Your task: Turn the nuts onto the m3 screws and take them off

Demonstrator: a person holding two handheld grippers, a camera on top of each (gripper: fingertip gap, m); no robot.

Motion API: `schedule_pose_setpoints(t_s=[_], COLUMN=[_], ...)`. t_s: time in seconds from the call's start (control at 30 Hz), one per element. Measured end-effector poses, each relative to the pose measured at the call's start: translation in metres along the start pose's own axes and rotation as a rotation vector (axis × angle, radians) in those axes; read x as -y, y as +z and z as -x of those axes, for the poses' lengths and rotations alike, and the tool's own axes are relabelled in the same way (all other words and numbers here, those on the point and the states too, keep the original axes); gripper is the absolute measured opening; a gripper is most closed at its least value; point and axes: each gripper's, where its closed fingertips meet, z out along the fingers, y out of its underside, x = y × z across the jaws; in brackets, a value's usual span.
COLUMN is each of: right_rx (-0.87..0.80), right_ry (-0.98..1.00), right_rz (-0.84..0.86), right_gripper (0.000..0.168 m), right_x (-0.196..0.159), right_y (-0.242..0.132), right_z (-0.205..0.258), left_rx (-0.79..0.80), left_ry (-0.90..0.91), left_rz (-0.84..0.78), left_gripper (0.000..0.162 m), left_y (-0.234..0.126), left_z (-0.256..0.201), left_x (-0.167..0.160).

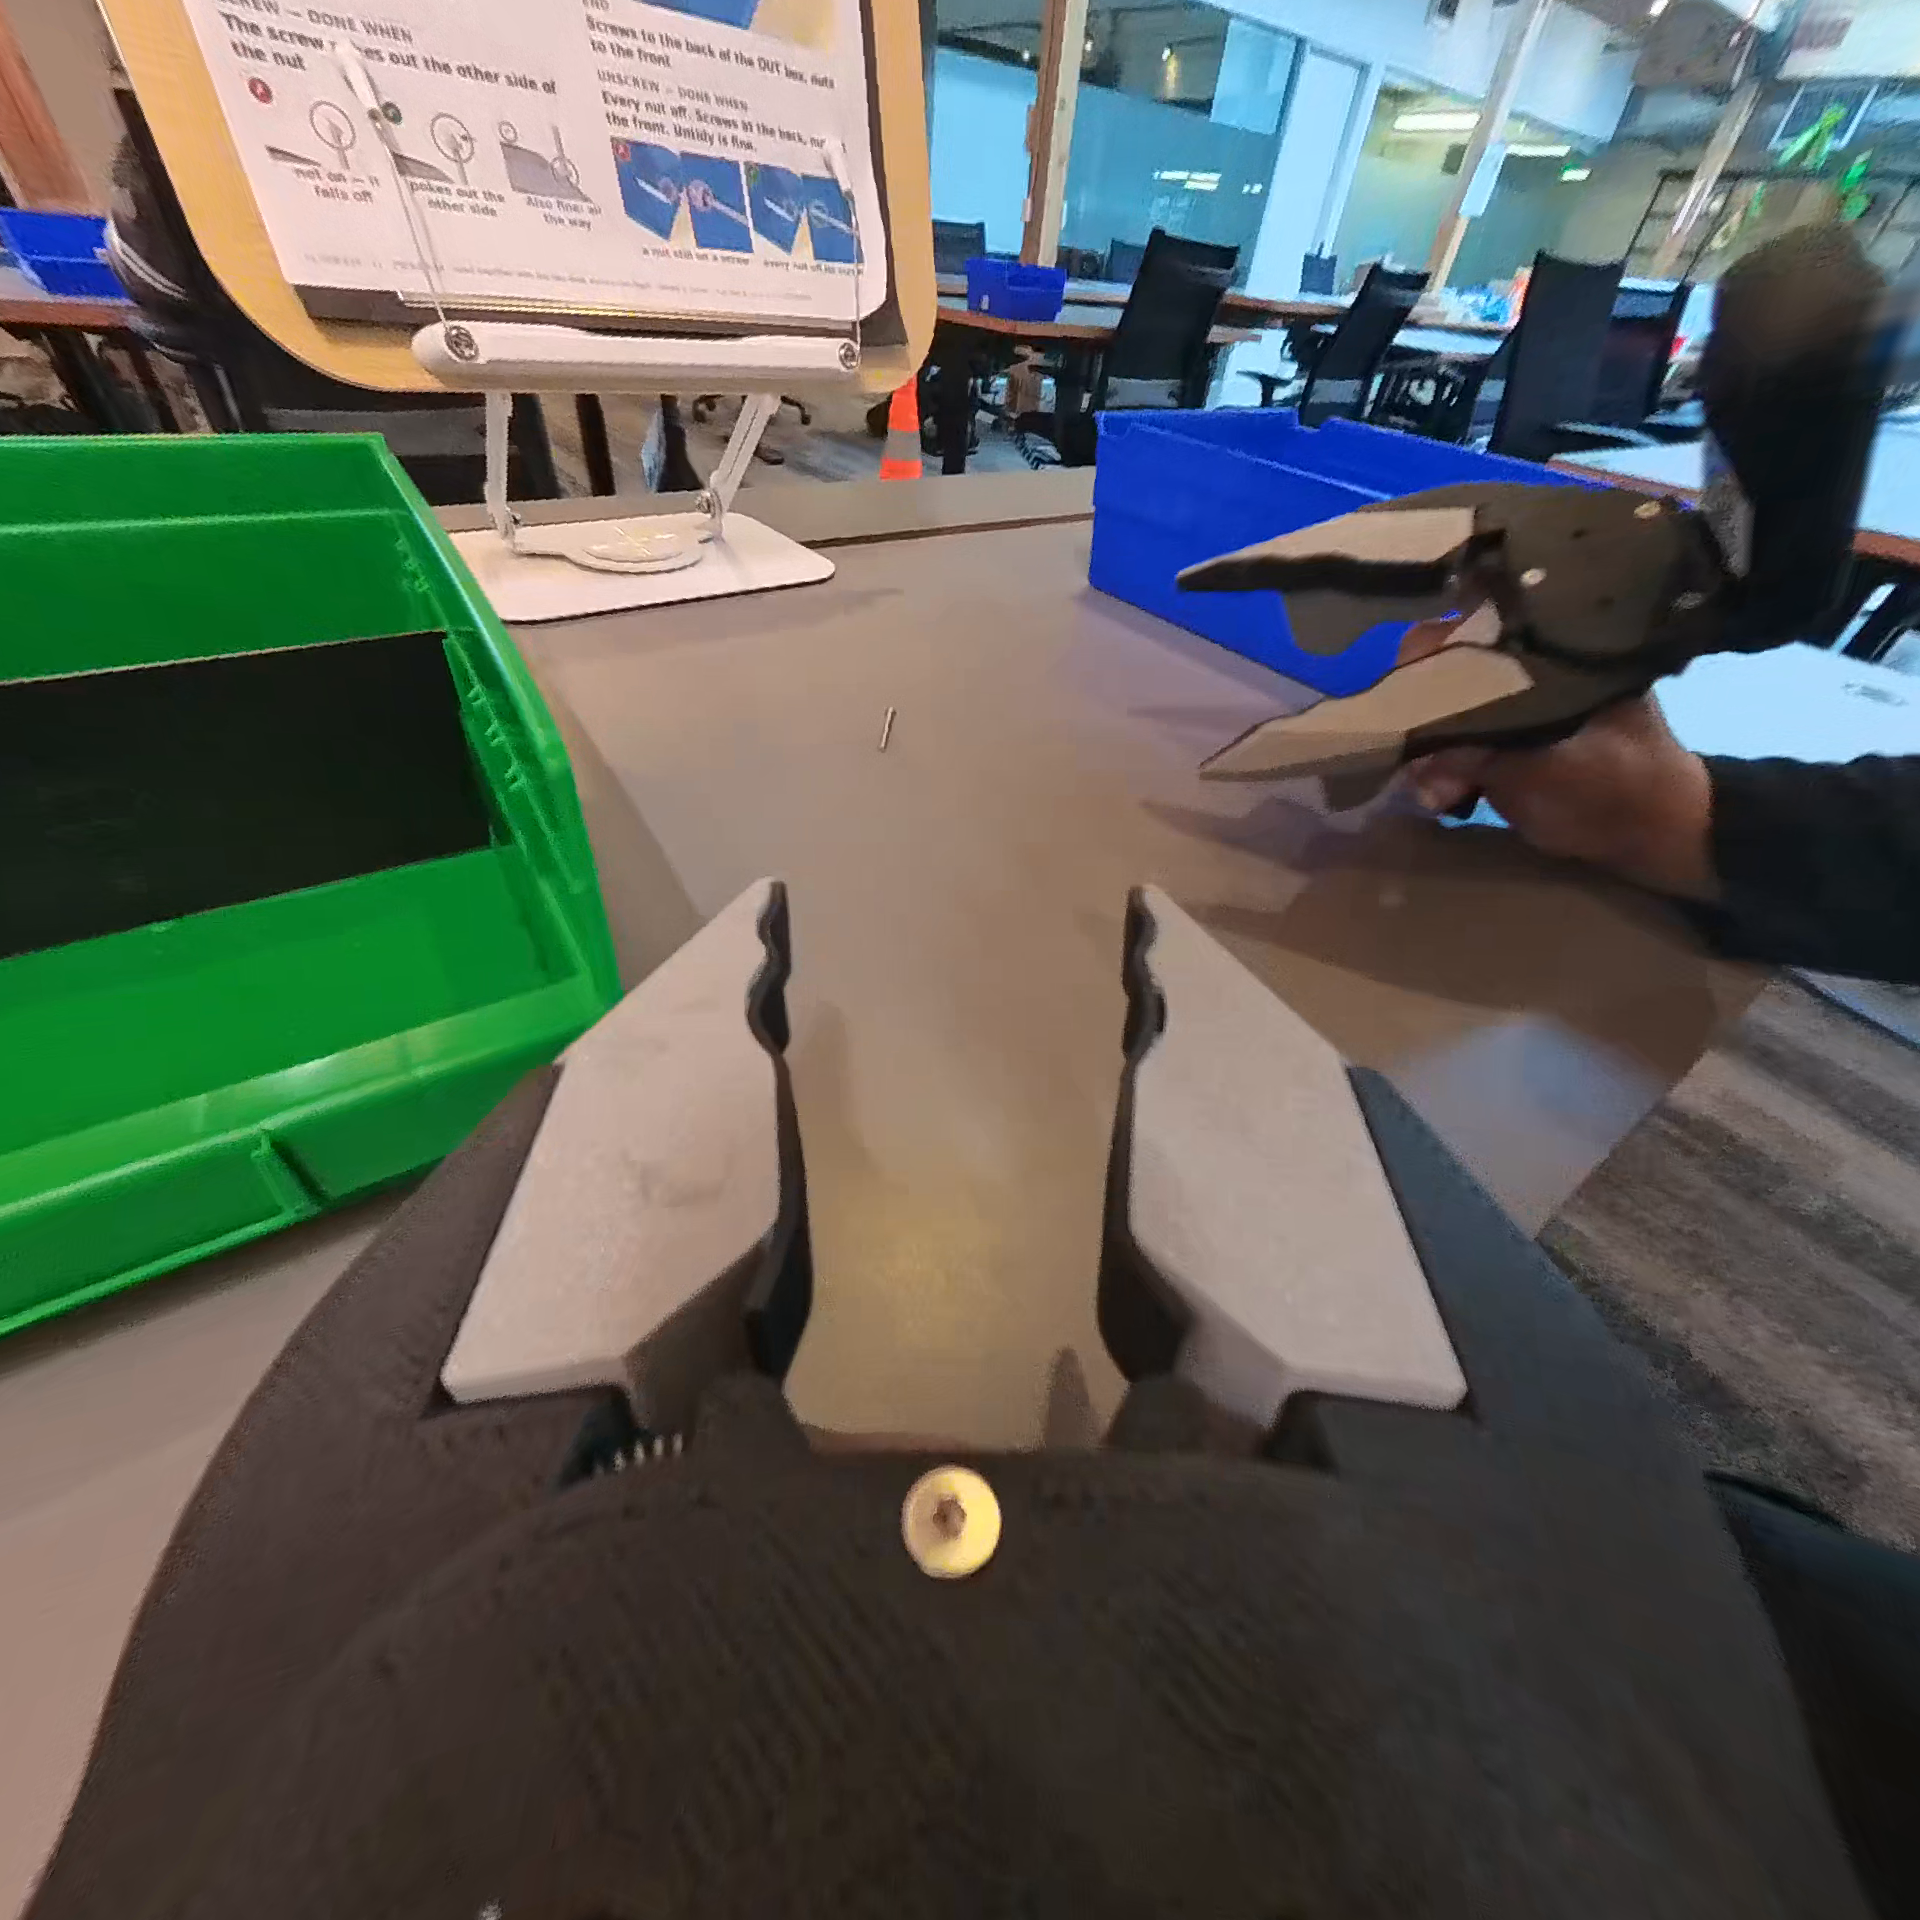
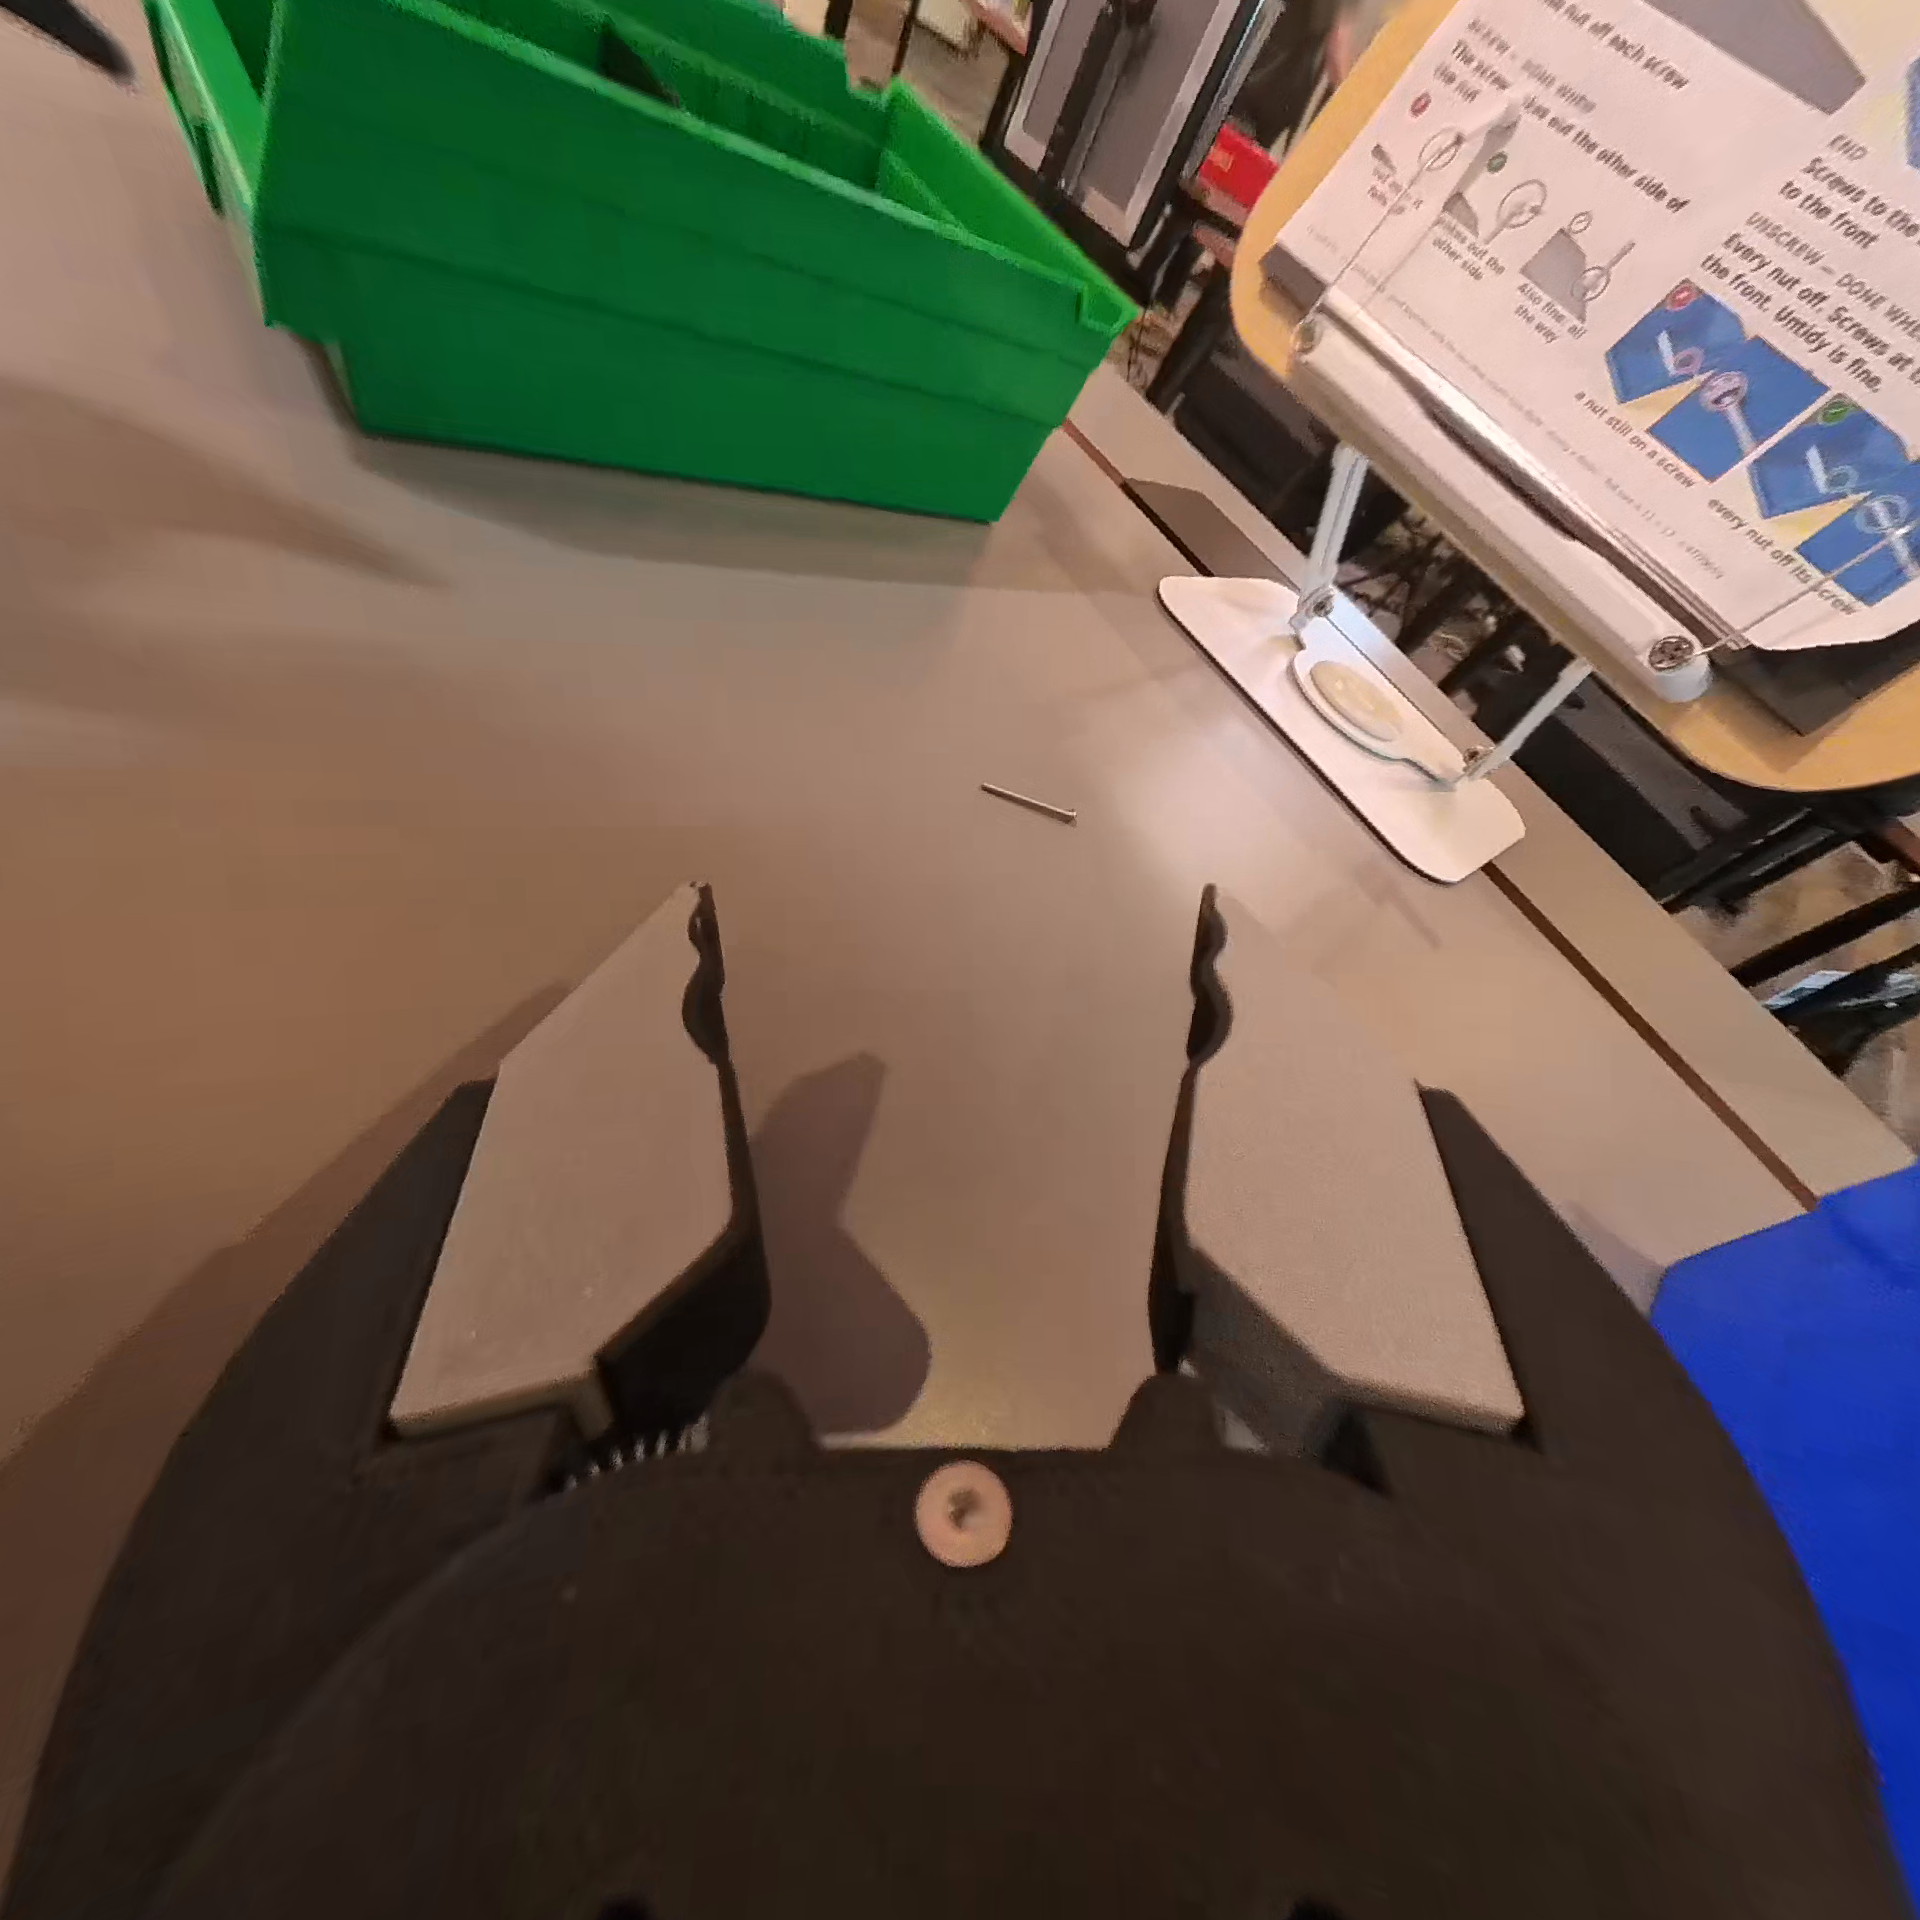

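A thin metal screw (image 1: 886, 728) lies alone on the grey table; it also shows in the right wrist view (image 2: 1029, 803). No nut is visible. My left gripper (image 1: 956, 896) is open and empty, above the table, with the screw some way ahead of its tips. My right gripper (image 2: 954, 902) is open and empty, its tips a little short of the screw. The right gripper also shows in the left wrist view (image 1: 1195, 675), held by a hand at the right, with its jaws apart.
A green bin (image 1: 312, 831) with a black divider stands at the left; it also shows in the right wrist view (image 2: 644, 270). A blue bin (image 1: 1226, 520) stands at the right. An instruction sheet on a white stand (image 1: 644, 561) sits at the back.
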Motion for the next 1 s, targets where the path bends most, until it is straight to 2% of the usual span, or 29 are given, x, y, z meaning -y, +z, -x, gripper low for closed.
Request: schedule_pose_setpoints(t_s=[0.1,0.17,0.23,0.33,0.43,0.5,0.57,0.67,0.73,0.8,0.87,0.9,0.93,1.0], right_rx=[0.035,0.045,0.062,0.054,-0.091,-0.073,0.043,0.114,0.162,0.26,0.341,0.372,0.393,0.457], right_ry=[0.072,0.115,0.156,0.145,0.062,0.126,0.179,0.186,0.219,0.313,0.374,0.366,0.341,0.323], right_rz=[-0.074,-0.101,-0.115,-0.16,-0.224,-0.312,-0.397,-0.412,-0.363,-0.294,-0.17,-0.111,-0.051,0.098], right_gripper=[0.093,0.105,0.109,0.108,0.097,0.096,0.086,0.08,0.082,0.08,0.079,0.072,0.063,0.062], right_x=[0.01,0.013,0.014,0.023,0.042,0.068,0.092,0.096,0.076,0.041,-0.013,-0.042,-0.073,-0.138], right_y=[-0.007,-0.01,-0.013,-0.021,-0.043,-0.07,-0.097,-0.13,-0.144,-0.153,-0.153,-0.15,-0.144,-0.122], right_z=[-0.002,-0.004,-0.004,-0.003,-0.006,0.018,0.066,0.14,0.19,0.243,0.292,0.315,0.334,0.374], left_rx=[-0.01,0.002,0.022,0.013,0.019,0.019,0.05,0.114,0.145,0.155,0.184,0.219,0.261,0.321], left_ry=[0.051,0.103,0.158,0.184,0.202,0.204,0.222,0.247,0.232,0.145,0.062,0.043,0.03,0.035], left_rz=[-0.03,-0.077,-0.085,-0.057,0.001,0.015,0.023,0.062,0.108,0.164,0.18,0.186,0.2,0.26], left_gripper=[0.067,0.067,0.067,0.071,0.077,0.077,0.075,0.075,0.074,0.074,0.068,0.063,0.06,0.056], left_y=[0.0,-0.004,-0.01,-0.026,-0.053,-0.074,-0.094,-0.115,-0.121,-0.12,-0.116,-0.114,-0.113,-0.111], left_z=[-0.008,-0.014,-0.022,-0.046,-0.069,-0.084,-0.093,-0.099,-0.099,-0.099,-0.095,-0.089,-0.082,-0.071], left_x=[0.004,0.009,0.006,-0.008,-0.036,-0.056,-0.076,-0.113,-0.142,-0.175,-0.205,-0.219,-0.234,-0.261])
